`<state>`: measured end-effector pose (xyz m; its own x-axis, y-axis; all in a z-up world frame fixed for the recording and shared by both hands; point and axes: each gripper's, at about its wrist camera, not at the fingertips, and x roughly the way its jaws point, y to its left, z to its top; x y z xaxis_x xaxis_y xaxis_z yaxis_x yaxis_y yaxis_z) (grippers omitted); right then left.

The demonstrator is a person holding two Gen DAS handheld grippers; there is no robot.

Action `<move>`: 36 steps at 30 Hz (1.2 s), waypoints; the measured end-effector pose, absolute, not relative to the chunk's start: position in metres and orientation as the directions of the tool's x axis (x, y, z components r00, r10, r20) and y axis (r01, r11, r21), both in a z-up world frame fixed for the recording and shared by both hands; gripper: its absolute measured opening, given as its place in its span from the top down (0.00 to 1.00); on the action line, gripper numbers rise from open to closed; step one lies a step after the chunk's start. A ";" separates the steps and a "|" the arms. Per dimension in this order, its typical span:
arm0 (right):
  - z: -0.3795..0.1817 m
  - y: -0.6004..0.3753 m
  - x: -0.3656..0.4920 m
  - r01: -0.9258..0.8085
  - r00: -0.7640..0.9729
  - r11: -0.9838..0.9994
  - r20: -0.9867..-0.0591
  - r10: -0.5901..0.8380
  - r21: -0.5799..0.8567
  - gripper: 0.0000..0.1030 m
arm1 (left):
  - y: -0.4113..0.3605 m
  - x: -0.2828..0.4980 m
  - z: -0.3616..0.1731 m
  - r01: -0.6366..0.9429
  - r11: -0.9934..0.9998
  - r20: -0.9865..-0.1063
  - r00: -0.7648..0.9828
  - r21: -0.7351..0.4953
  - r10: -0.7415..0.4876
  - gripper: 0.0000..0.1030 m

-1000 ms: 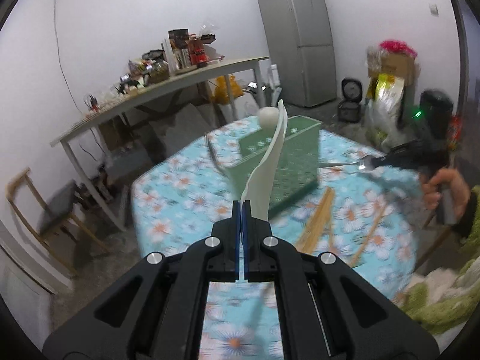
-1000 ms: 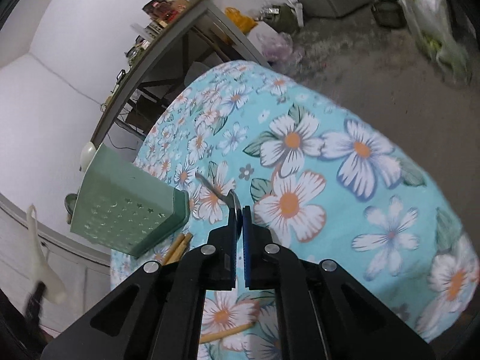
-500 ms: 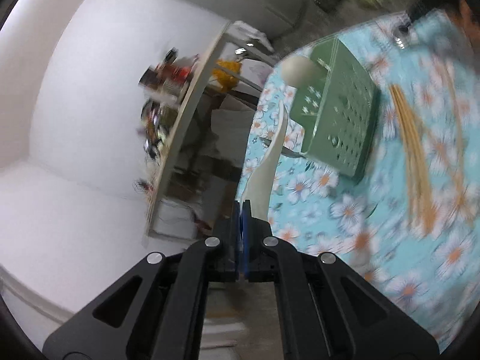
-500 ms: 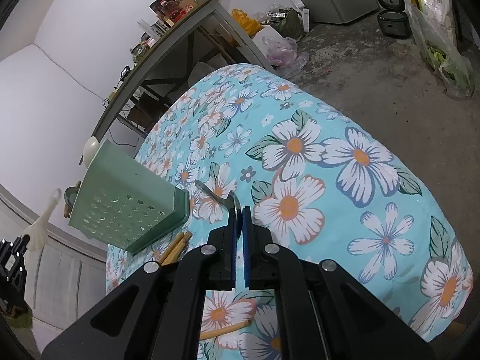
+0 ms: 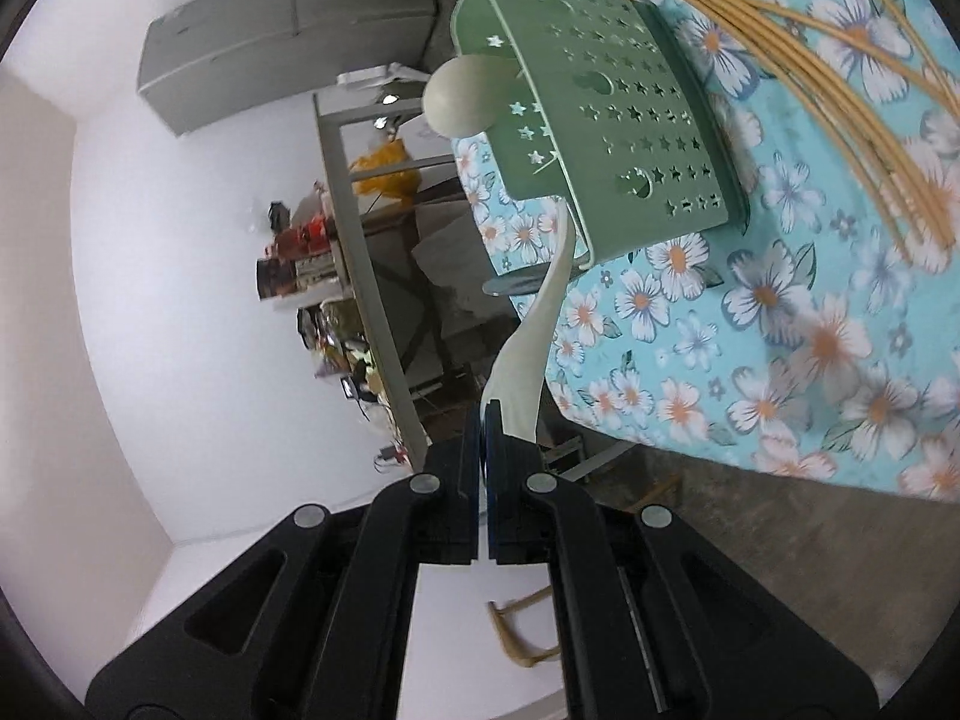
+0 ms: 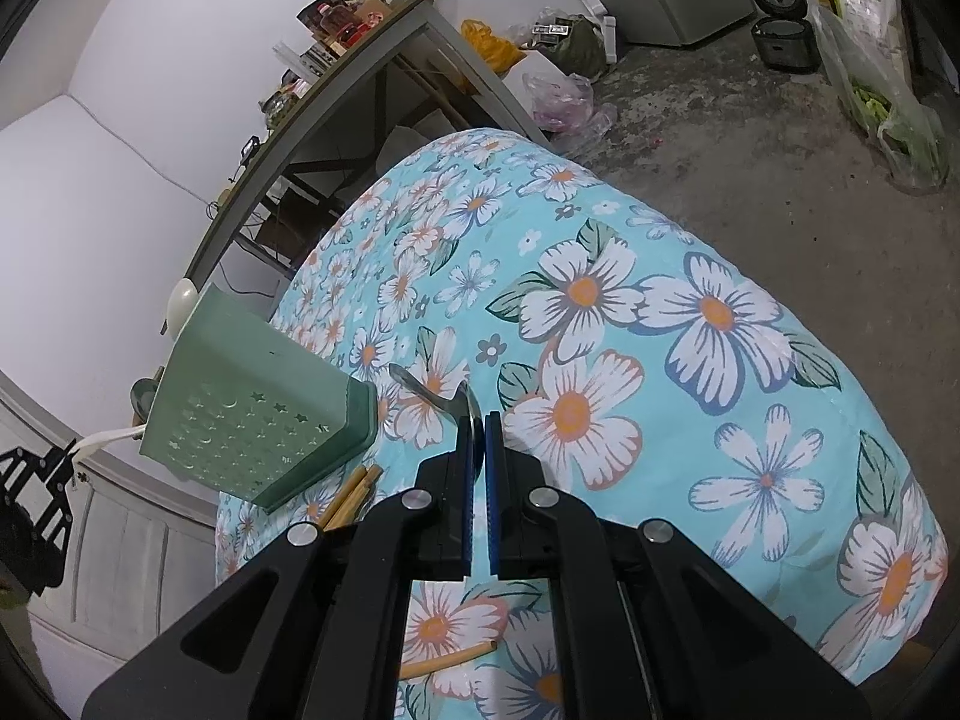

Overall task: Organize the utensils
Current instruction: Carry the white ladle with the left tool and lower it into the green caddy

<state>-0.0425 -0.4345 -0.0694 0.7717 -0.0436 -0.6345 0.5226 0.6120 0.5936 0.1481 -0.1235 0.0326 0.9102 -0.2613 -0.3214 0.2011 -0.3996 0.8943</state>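
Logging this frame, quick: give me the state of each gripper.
Left gripper: closed on the handle of the long white plastic spoon.
Right gripper: closed on the handle of the slim metal spoon.

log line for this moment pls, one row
left gripper: shut on white spoon, its end at green holder mouth | right gripper: shut on metal spoon | chopsticks: loose on table

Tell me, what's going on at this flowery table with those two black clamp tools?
A person is sorting utensils. The left gripper is shut on a long white plastic spoon, its far end at the open top of the perforated green plastic utensil holder. The right gripper pinches a metal spoon above the floral tablecloth. Wooden chopsticks lie loose beside the holder.
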 end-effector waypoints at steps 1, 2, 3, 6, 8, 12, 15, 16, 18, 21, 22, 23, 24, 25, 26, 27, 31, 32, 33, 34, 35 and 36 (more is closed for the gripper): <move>-0.070 -0.435 -0.044 0.523 0.771 0.611 -0.635 -0.043 0.594 0.96 | -0.126 0.148 0.031 0.194 -0.425 -0.325 0.909 0.884 -0.262 0.99; -0.070 -0.435 -0.044 0.524 0.771 0.609 -0.635 -0.044 0.595 0.96 | -0.127 0.149 0.030 0.189 -0.452 -0.331 0.907 0.872 -0.260 0.99; -0.070 -0.435 -0.044 0.525 0.771 0.608 -0.635 -0.044 0.595 0.96 | -0.128 0.149 0.029 0.184 -0.473 -0.335 0.906 0.862 -0.258 0.99; -0.069 -0.436 -0.045 0.526 0.772 0.607 -0.633 -0.047 0.596 0.96 | -0.133 0.151 0.026 0.163 -0.530 -0.347 0.899 0.832 -0.267 0.99; -0.070 -0.437 -0.044 0.527 0.773 0.605 -0.633 -0.048 0.597 0.96 | -0.138 0.151 0.026 0.152 -0.554 -0.352 0.895 0.819 -0.273 0.98; -0.072 -0.437 -0.044 0.528 0.772 0.602 -0.634 -0.045 0.600 0.96 | -0.147 0.154 0.027 0.129 -0.554 -0.340 0.893 0.823 -0.296 0.93; -0.073 -0.437 -0.045 0.528 0.772 0.599 -0.634 -0.043 0.602 0.97 | -0.151 0.154 0.029 0.127 -0.529 -0.333 0.890 0.839 -0.313 0.75; -0.073 -0.437 -0.045 0.528 0.773 0.599 -0.633 -0.044 0.602 0.97 | -0.151 0.152 0.031 0.132 -0.520 -0.336 0.886 0.844 -0.320 0.69; -0.073 -0.437 -0.045 0.526 0.774 0.601 -0.632 -0.046 0.601 0.96 | -0.151 0.149 0.033 0.142 -0.503 -0.340 0.882 0.852 -0.326 0.67; -0.073 -0.437 -0.047 0.526 0.776 0.602 -0.629 -0.051 0.600 0.96 | -0.150 0.148 0.041 0.177 -0.453 -0.348 0.878 0.874 -0.328 0.65; -0.073 -0.437 -0.047 0.526 0.777 0.604 -0.627 -0.055 0.599 0.97 | -0.149 0.148 0.045 0.190 -0.429 -0.348 0.878 0.883 -0.327 0.64; -0.072 -0.437 -0.048 0.526 0.777 0.605 -0.626 -0.058 0.597 0.96 | -0.148 0.149 0.049 0.203 -0.402 -0.347 0.880 0.893 -0.325 0.62; -0.071 -0.436 -0.049 0.526 0.778 0.608 -0.624 -0.063 0.595 0.96 | -0.147 0.149 0.053 0.217 -0.376 -0.347 0.881 0.901 -0.323 0.61; -0.069 -0.436 -0.050 0.527 0.779 0.612 -0.623 -0.072 0.589 0.97 | -0.145 0.151 0.058 0.236 -0.337 -0.347 0.881 0.911 -0.320 0.59; -0.066 -0.435 -0.051 0.529 0.779 0.620 -0.621 -0.085 0.579 0.97 | -0.142 0.152 0.066 0.272 -0.269 -0.352 0.881 0.924 -0.316 0.58; -0.063 -0.434 -0.051 0.529 0.780 0.628 -0.619 -0.094 0.571 0.97 | -0.140 0.153 0.073 0.310 -0.203 -0.362 0.878 0.929 -0.313 0.57; -0.046 -0.432 -0.054 0.526 0.786 0.666 -0.600 -0.145 0.529 0.97 | -0.121 0.160 0.102 0.545 0.175 -0.469 0.815 0.820 -0.340 0.51; -0.043 -0.432 -0.055 0.525 0.787 0.672 -0.598 -0.151 0.522 0.97 | -0.112 0.162 0.108 0.621 0.310 -0.515 0.778 0.720 -0.361 0.51; -0.038 -0.431 -0.055 0.524 0.788 0.683 -0.595 -0.161 0.509 0.97 | -0.105 0.163 0.108 0.652 0.382 -0.535 0.757 0.655 -0.375 0.51; -0.034 -0.430 -0.055 0.522 0.788 0.691 -0.592 -0.169 0.499 0.97 | -0.097 0.162 0.105 0.679 0.452 -0.551 0.734 0.579 -0.397 0.51; -0.029 -0.429 -0.055 0.523 0.787 0.702 -0.590 -0.181 0.483 0.97 | -0.090 0.160 0.100 0.697 0.505 -0.561 0.714 0.510 -0.418 0.51; -0.025 -0.428 -0.055 0.523 0.787 0.709 -0.588 -0.188 0.473 0.97 | -0.084 0.159 0.095 0.703 0.537 -0.565 0.704 0.466 -0.431 0.51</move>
<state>-0.0548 -0.4283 -0.0252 0.7866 -0.1883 -0.5880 0.5231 0.7092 0.4726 0.1592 -0.0842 0.0947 0.7039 -0.4307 -0.5649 0.7028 0.5373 0.4662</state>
